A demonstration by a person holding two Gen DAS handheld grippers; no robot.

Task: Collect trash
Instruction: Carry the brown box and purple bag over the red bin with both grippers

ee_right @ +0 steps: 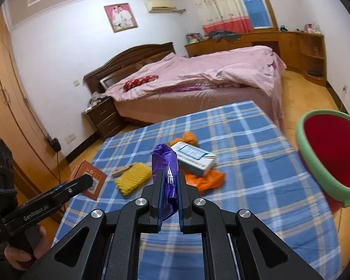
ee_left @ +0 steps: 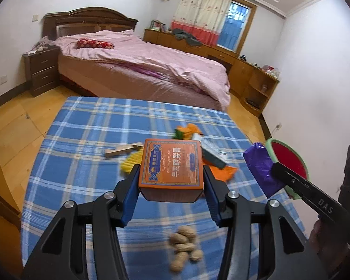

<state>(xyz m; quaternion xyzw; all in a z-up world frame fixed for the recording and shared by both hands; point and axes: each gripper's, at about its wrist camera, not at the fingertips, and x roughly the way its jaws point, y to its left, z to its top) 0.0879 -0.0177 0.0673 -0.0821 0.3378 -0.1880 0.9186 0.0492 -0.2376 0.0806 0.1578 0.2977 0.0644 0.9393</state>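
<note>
Trash is spread over the blue plaid surface point(ee_left: 86, 126), and each gripper already has a piece. The left gripper point(ee_left: 171, 175) has its jaws spread about the width of an orange printed box point(ee_left: 171, 163), which they clamp by its two sides, lifted off the cloth. The right gripper point(ee_right: 170, 182) has its jaws drawn narrow on a crumpled purple plastic bag point(ee_right: 165, 163), which sticks up above the fingertips.

Below the box lies a heap of peanuts in the shell point(ee_left: 183, 245), blurred, near the edge closest to the camera. Beyond the box are a yellow knitted piece point(ee_right: 133, 178), a small wooden block point(ee_left: 123, 151), a white and teal carton point(ee_right: 194, 157) lying on an orange plastic bag point(ee_right: 208, 178), and an orange lump point(ee_right: 189, 137) further back. These sit close together in the middle of the surface, touching or overlapping in places.

A bin with a green rim and red inside point(ee_right: 331, 156) stands off the right edge of the surface, its mouth tilted toward the right gripper, with the purple bag just beside it in the left wrist view. The cloth's right half and far corners are bare plaid. Behind the surface is a bed with a pink cover point(ee_left: 151, 63), and wooden floor point(ee_left: 14, 114) shows on the left.
</note>
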